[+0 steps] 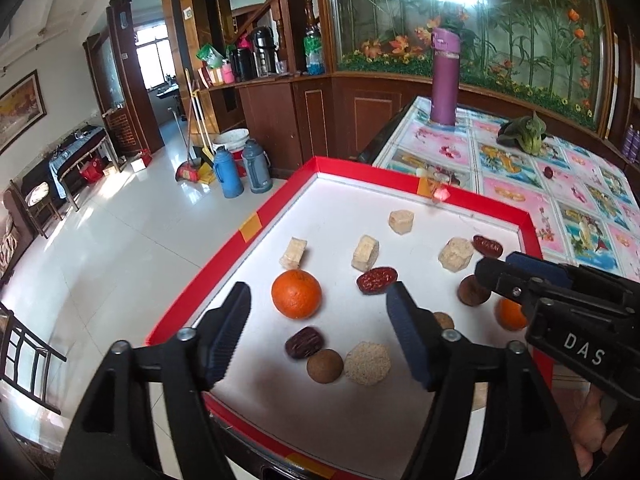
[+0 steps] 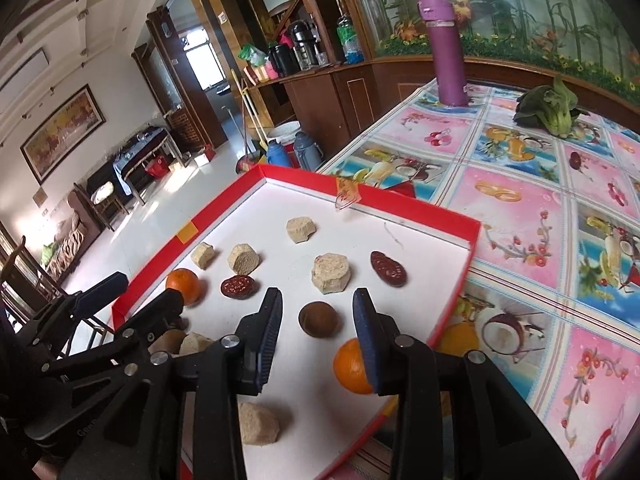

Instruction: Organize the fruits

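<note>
Nearest the right wrist camera, the right tool (image 2: 316, 328) hangs over the near part of the red-rimmed tray (image 2: 448, 216) with its fingers apart and nothing between them. A brown round fruit (image 2: 319, 319) lies just ahead in the gap, in line with the fingers, so a short forward and downward reach would likely bracket it. It is dull brown, smooth and nearly spherical, with no long axis to align to. A small orange (image 2: 350, 366) sits just beside the right finger, partly hidden behind it, glossy and round.

The left tool (image 1: 318, 320) is also spread wide and empty over the tray's near left side. A larger orange (image 1: 296, 293) lies just ahead of its gap, slightly toward the left finger, with a dark red date (image 1: 304, 343), another brown round fruit (image 1: 325, 365) and a pale grainy cake (image 1: 367, 363) close under the gap. The right tool is the nearer one to the first brown fruit.

Farther in, a red date (image 2: 238, 287) and a longer one (image 2: 388, 268), its long axis slanting down to the right in that view, lie among more pale cakes on the white tray floor. Beyond the tray, on the patterned table (image 2: 520, 200), stand a purple bottle (image 2: 446, 52) and a leafy green vegetable (image 2: 550, 110).
</note>
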